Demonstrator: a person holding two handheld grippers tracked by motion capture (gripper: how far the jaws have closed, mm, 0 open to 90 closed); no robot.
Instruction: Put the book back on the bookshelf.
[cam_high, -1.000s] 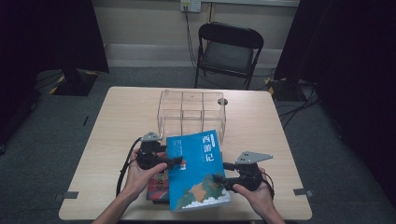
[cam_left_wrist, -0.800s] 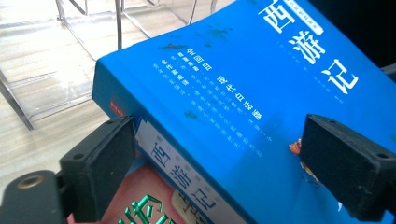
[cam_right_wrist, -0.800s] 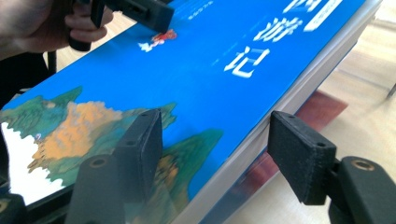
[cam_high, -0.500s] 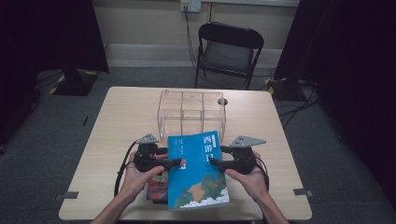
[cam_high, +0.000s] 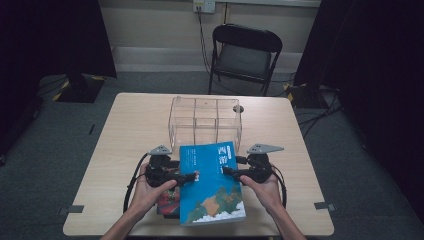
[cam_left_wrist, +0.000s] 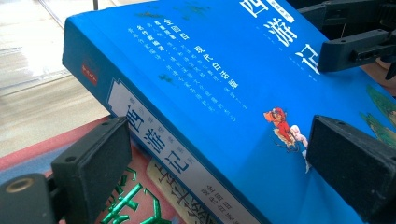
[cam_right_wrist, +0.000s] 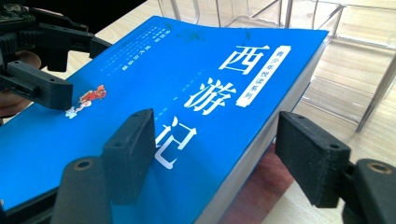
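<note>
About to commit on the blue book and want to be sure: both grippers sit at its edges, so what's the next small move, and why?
Probably close both grippers. The left gripper and right gripper each straddle an edge of the blue book with jaws open, pads apart from it. The book lies tilted on a red book, just short of the clear organizer.
</note>
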